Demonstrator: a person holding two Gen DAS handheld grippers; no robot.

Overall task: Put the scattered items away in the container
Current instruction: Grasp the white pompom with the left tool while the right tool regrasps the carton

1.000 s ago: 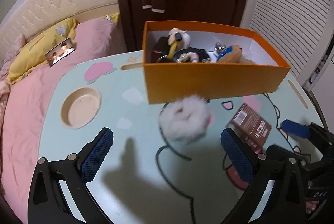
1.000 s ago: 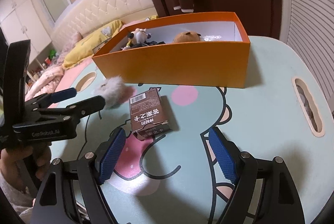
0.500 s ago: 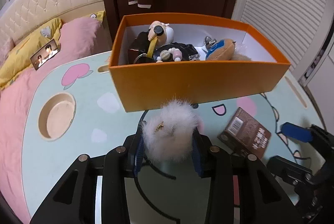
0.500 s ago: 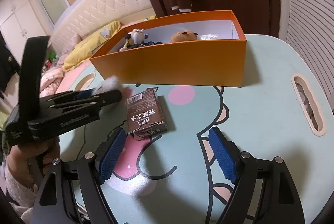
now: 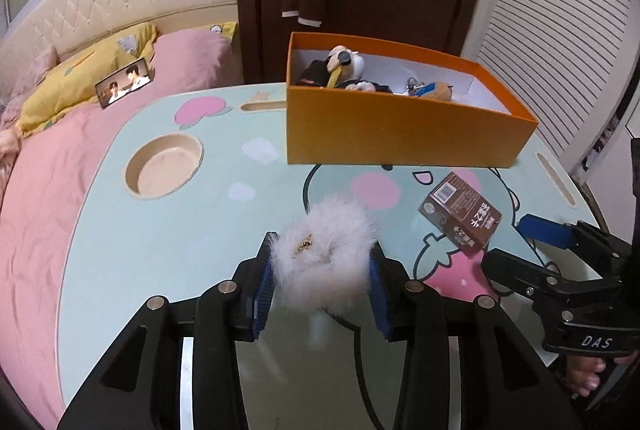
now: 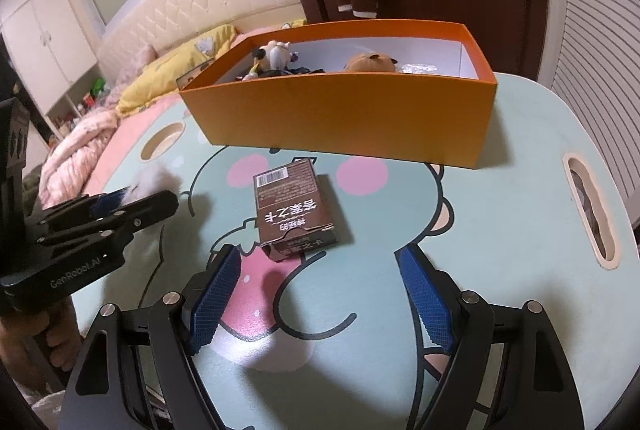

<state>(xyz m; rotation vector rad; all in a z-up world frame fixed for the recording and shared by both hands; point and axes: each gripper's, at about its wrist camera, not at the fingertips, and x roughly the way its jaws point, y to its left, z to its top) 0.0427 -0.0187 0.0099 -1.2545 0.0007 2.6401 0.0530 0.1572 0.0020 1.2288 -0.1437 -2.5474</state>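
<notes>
left gripper (image 5: 322,284) clamps pompom (image 5: 326,262), jaws opening slightly; fluff may slip. right gripper (image 6: 320,294) gapes before carton (image 6: 294,205).

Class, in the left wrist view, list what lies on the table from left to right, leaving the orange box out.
Round recess → white fluffy pom-pom, between the left gripper's slightly opening jaws → brown carton → right gripper.

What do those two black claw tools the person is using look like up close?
Both are black angular frames with silver rivets and two fingers faced with blue textured pads. The left gripper has "GenRobot.AI" printed in pale letters on its side; the right gripper shows "DAS" on its body. No cables show.
</notes>
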